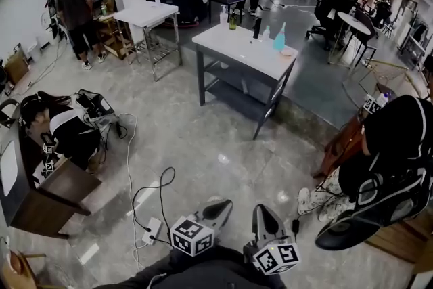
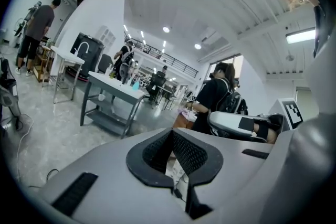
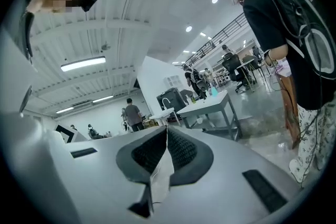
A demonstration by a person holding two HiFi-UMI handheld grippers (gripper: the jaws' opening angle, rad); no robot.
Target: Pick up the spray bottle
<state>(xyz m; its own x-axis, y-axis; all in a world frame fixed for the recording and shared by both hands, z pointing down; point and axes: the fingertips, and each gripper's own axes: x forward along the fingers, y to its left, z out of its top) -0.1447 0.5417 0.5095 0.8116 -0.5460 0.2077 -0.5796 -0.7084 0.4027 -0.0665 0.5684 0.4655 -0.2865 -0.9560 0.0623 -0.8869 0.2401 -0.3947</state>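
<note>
The left tool and right tool hang side by side, low over the floor. Each has its jaws closed tip to tip with nothing between them; only a thin slit shows behind the pads. The teal spray bottle stands upright well ahead of both tools and a little to the right of the right tool. It is near the right end of a white tabletop. Other bottles stand just left of it. A person with a backpack stands to the right tool's right.
</note>
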